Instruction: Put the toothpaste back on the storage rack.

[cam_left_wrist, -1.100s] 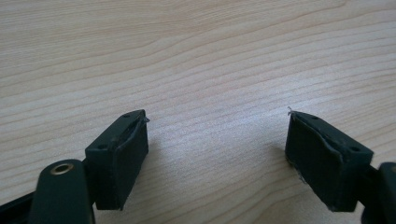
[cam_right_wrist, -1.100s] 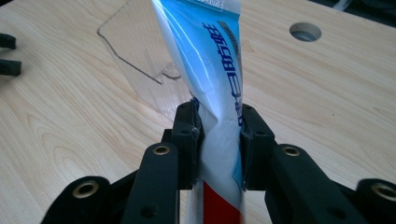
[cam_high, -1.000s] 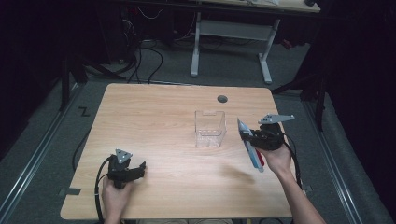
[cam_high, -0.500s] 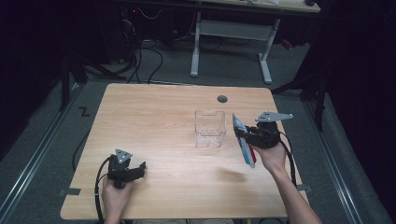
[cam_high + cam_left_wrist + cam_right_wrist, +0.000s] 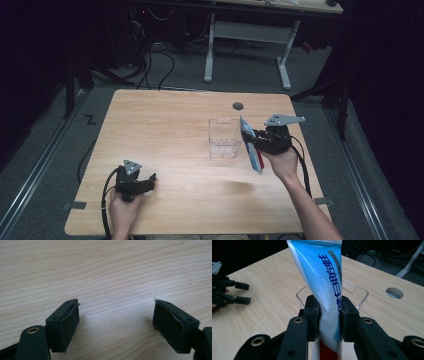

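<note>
A blue and white toothpaste tube with a red cap end is clamped between the black pads of my right gripper. In the high view the tube hangs tilted just right of a clear plastic box near the table's middle, with my right gripper shut on it above the tabletop. The box sits right behind the tube in the right gripper view. My left gripper rests near the front left of the table, and its jaws stand open over bare wood.
The wooden table has a round cable hole behind the box. Beyond the far edge stand a white desk frame and floor cables. Dark floor drops off on both sides.
My right gripper has carried the toothpaste tube leftward and a little up, from beside the box's right to almost against its right wall. The left gripper has stayed put.
</note>
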